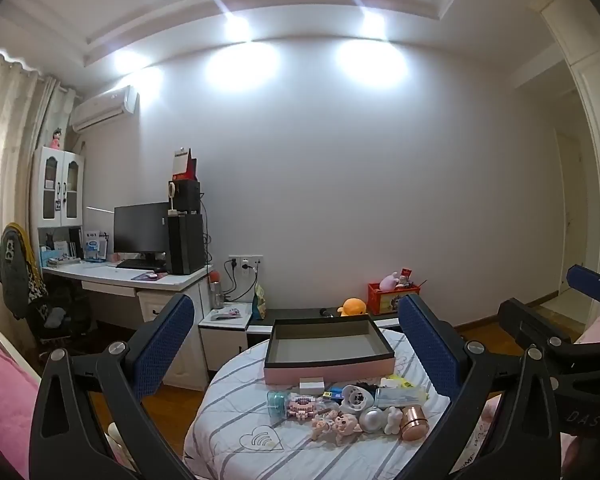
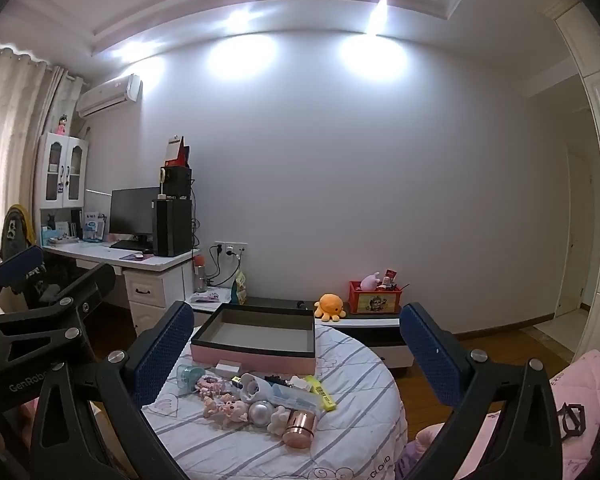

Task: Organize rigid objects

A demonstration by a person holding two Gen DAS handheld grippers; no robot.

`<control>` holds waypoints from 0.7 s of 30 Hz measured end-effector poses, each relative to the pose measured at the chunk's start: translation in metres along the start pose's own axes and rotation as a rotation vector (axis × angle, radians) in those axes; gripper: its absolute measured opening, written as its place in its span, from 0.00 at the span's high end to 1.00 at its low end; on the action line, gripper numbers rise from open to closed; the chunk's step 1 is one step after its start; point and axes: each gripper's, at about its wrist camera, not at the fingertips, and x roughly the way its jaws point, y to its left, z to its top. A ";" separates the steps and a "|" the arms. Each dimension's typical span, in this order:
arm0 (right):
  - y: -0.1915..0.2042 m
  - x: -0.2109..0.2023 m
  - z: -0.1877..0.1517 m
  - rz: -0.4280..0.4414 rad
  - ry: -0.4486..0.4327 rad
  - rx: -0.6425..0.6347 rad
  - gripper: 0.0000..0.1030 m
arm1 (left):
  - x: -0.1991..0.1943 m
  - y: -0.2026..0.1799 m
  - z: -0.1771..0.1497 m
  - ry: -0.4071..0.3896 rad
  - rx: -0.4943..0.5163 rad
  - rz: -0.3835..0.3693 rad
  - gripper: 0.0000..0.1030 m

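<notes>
You are looking at a round striped-cloth desk (image 1: 236, 452) at lower centre, carrying a pink box (image 1: 328, 370) and a toy clutter (image 1: 348, 408).

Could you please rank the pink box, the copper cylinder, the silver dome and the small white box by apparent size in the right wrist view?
1. pink box
2. copper cylinder
3. silver dome and small white box: too alike to rank; the box also lies farther away.

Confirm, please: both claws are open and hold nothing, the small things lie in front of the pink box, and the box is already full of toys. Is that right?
One point is wrong: the pink box is empty, as the right wrist view shows. The rest stands: the left claw and right claw are open and hold nothing, and the small things lie in front of the box.
</notes>
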 end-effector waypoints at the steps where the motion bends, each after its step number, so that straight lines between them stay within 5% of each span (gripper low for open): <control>1: -0.002 -0.001 0.002 0.001 0.001 -0.002 0.00 | 0.000 0.000 -0.001 -0.001 -0.002 0.000 0.00; 21: -0.001 -0.003 0.001 -0.007 0.001 0.000 0.00 | 0.002 -0.001 -0.005 0.003 -0.003 0.000 0.00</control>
